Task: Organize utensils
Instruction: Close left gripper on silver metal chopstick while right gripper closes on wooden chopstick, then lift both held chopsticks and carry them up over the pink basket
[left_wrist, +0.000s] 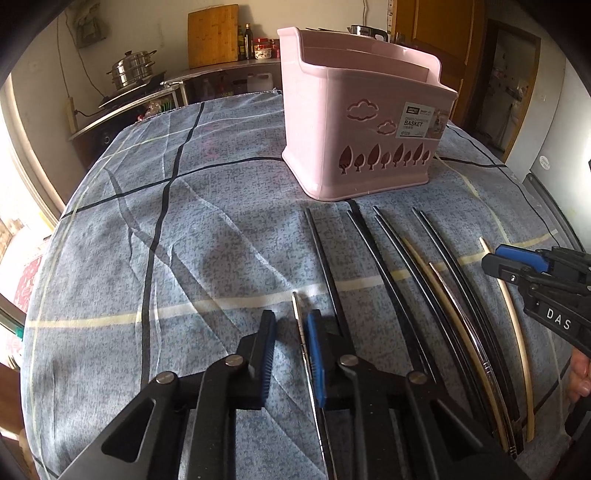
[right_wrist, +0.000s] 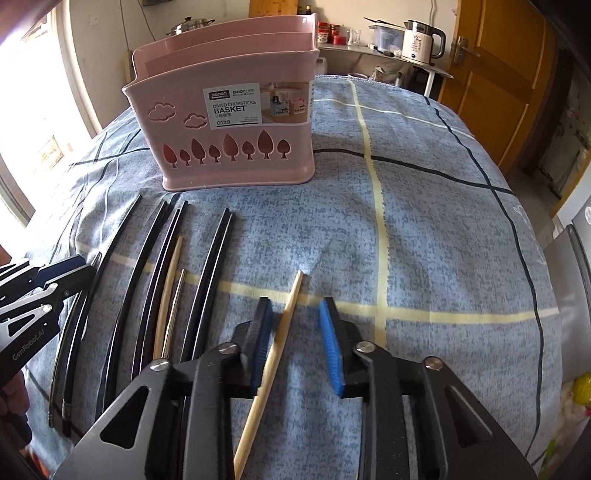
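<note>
A pink divided chopsticks basket (left_wrist: 354, 122) (right_wrist: 229, 110) stands upright on the blue checked cloth. Several chopsticks lie in a row in front of it: black ones (left_wrist: 391, 266) (right_wrist: 147, 266), wooden ones (left_wrist: 513, 314) (right_wrist: 168, 291) and metal ones (left_wrist: 461, 317) (right_wrist: 175, 306). My left gripper (left_wrist: 290, 339) is open, low over the cloth, with a metal chopstick (left_wrist: 300, 325) lying between its pads. My right gripper (right_wrist: 295, 332) is open around a wooden chopstick (right_wrist: 280, 339) that lies between its fingers. The right gripper also shows in the left wrist view (left_wrist: 517, 266).
The table's cloth (left_wrist: 207, 236) (right_wrist: 424, 229) has free room left and right of the row. Behind are a counter with a steel pot (left_wrist: 131, 70), a cutting board (left_wrist: 212, 35), a kettle (right_wrist: 421, 40) and a wooden door (right_wrist: 495, 74).
</note>
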